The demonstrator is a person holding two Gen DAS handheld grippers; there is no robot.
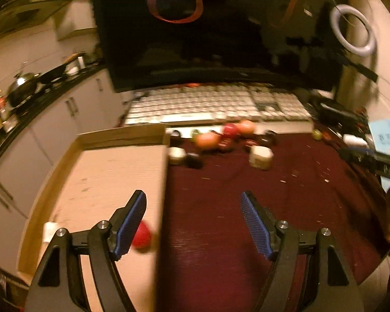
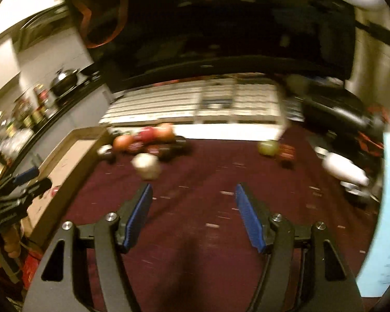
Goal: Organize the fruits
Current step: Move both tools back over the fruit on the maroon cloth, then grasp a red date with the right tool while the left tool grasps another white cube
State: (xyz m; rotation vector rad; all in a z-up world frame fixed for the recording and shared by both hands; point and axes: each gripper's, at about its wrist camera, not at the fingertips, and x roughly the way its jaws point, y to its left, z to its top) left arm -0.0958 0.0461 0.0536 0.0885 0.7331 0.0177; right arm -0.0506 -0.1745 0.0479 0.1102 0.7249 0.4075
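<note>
— Where were your jaws just then?

— My left gripper (image 1: 193,202) hung spread wide with nothing between its blue pads (image 1: 132,223), straddling the edge where the cardboard box (image 1: 104,171) met the maroon cloth (image 1: 247,208). My right gripper (image 2: 193,195) was spread just as wide over the cloth, empty too.

— And the fruit?

— One red fruit (image 1: 141,238) lay inside the box, just beside my left pad. The rest sat in a blurred cluster of fruits (image 1: 223,135) at the far edge of the cloth, near the box's far corner, mixed with small dark objects. A pale round one (image 2: 147,166) lay ahead of my right jaws, and a green fruit (image 2: 267,147) sat well apart to the right.
</note>
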